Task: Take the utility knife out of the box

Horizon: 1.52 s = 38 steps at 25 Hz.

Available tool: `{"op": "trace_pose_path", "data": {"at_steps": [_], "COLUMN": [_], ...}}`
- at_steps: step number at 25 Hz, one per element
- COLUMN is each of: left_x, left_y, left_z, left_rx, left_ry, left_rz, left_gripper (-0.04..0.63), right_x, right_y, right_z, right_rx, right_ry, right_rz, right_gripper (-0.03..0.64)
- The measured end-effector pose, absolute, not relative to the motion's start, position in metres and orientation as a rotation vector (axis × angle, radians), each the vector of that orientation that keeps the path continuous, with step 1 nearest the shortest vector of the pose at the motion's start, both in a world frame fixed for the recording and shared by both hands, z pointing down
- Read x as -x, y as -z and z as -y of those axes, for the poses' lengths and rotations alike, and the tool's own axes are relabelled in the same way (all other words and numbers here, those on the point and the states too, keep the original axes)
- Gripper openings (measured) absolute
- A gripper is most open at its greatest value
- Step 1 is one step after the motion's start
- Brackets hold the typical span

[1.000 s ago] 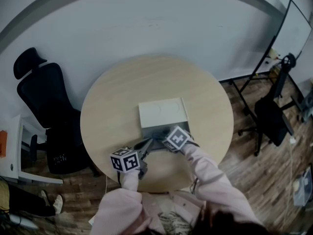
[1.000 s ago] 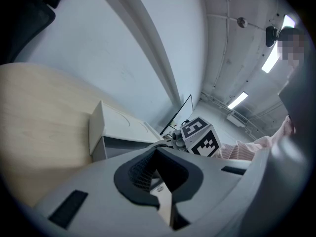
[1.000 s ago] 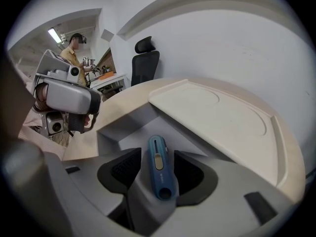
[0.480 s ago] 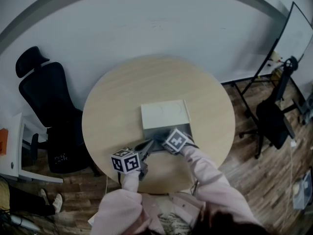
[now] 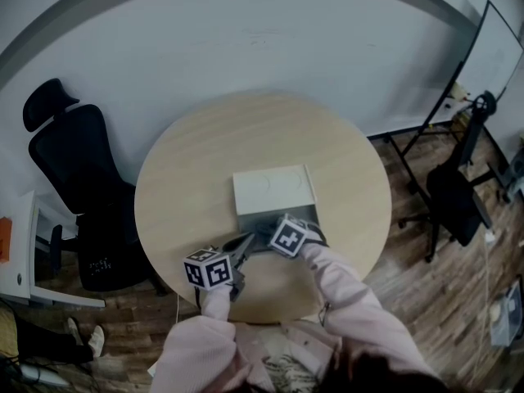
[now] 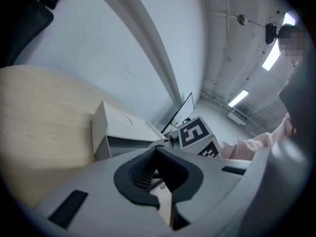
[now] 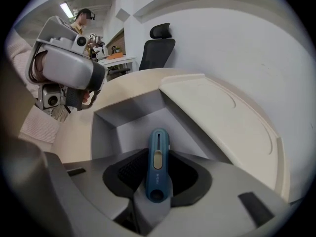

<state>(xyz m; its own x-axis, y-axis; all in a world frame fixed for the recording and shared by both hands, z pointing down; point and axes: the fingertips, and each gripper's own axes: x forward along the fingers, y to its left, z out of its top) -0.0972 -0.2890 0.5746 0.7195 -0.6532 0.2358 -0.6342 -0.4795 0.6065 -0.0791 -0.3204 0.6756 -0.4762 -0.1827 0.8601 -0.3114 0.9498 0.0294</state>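
A white box lies in the middle of the round table, its lid (image 5: 273,188) slid back and its grey tray (image 7: 133,127) open at the near end. Over the tray, my right gripper (image 7: 157,176) points steeply down. Its jaws have just been closing and now pinch a blue utility knife (image 7: 157,157), whose far end still reaches into the tray. My left gripper (image 6: 159,184) lies almost level at the tray's front left corner (image 5: 248,237), shut on a pale edge of the box. In the head view the knife is hidden under the right gripper's marker cube (image 5: 286,237).
The round wooden table (image 5: 188,170) carries only the box. A black office chair (image 5: 78,178) stands to its left, and a whiteboard stand (image 5: 483,64) with another chair (image 5: 454,195) to its right. A white wall runs behind.
The right gripper's marker cube has rolled and shifted slightly left over the tray. The left gripper and the box have not moved.
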Motion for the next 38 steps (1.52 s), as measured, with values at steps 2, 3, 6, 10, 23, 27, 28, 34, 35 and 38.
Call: {"op": "trace_pose_path", "data": {"at_steps": [2,3,6,10,23,27,28,34,35,38], "left_x": [0.097,0.097,0.098,0.098,0.091,0.092,0.092,0.093,0.094,0.095], "left_y": [-0.575,-0.574,-0.573,-0.573,-0.572,-0.572,-0.573,-0.570,-0.570,-0.569], "left_z": [0.289,0.290,0.290,0.292,0.284,0.281,0.280,0.280,0.280,0.280], "left_rx": [-2.232,-2.232,-2.235,-2.238,-2.270,-2.280,-2.282,-2.295,-2.298,-2.303], "left_ry": [0.039,0.042,0.048,0.049,0.009,0.001,-0.001,0.001,0.002,0.001], "left_rz": [0.970,0.970,0.969,0.968,0.940,0.939,0.938,0.933,0.935,0.935], "left_gripper": [-0.002,-0.002,-0.002,-0.002,-0.002,-0.002,-0.002,-0.002,-0.002,-0.002], "right_x": [0.078,0.078,0.080,0.083,0.075,0.074,0.074,0.075,0.075,0.072], "right_y": [-0.676,-0.676,-0.675,-0.675,-0.663,-0.655,-0.652,-0.639,-0.637,-0.636], "right_z": [0.322,0.322,0.323,0.322,0.324,0.323,0.323,0.325,0.325,0.327], "right_rx": [-0.361,-0.364,-0.366,-0.361,-0.448,-0.482,-0.489,-0.543,-0.547,-0.574], "right_ry": [-0.169,-0.178,-0.182,-0.194,-0.261,-0.262,-0.263,-0.269,-0.273,-0.265], "right_rz": [2.080,2.085,2.094,2.108,2.191,2.232,2.246,2.328,2.338,2.350], "right_gripper": [0.132,0.132,0.132,0.130,0.130,0.130,0.130,0.130,0.132,0.132]}}
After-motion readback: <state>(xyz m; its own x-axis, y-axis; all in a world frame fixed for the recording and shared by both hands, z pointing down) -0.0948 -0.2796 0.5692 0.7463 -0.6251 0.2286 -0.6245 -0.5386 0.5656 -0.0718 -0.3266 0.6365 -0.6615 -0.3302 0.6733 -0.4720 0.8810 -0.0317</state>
